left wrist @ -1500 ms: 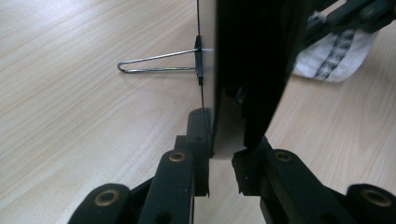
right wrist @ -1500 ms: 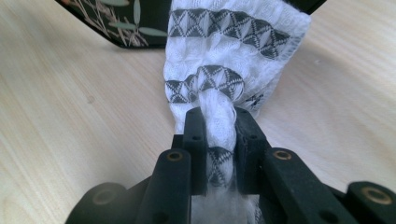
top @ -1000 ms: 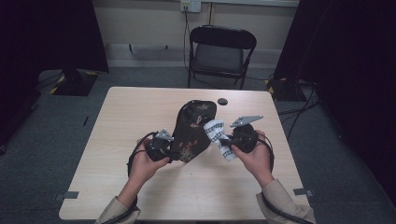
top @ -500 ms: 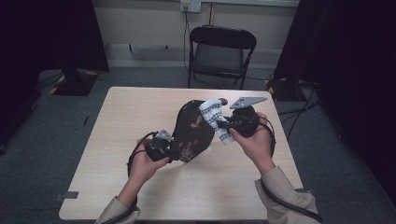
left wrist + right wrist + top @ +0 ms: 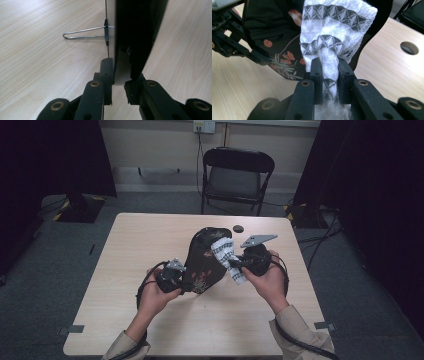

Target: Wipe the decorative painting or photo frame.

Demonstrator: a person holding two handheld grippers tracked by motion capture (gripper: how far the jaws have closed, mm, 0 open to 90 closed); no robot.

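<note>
A black floral-painted tray (image 5: 202,262), held tilted above the table, touches a white patterned cloth (image 5: 224,251).

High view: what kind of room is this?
Probably a recording studio or lab bay: black curtains on both sides, a lone wooden table, a folding chair and tape marks on grey carpet.

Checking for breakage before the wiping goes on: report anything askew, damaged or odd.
No damage visible. The black floral tray stands on edge, tilted, clamped low by the left gripper; the right gripper presses a bunched patterned cloth against it. A wire clip juts from its back.
</note>
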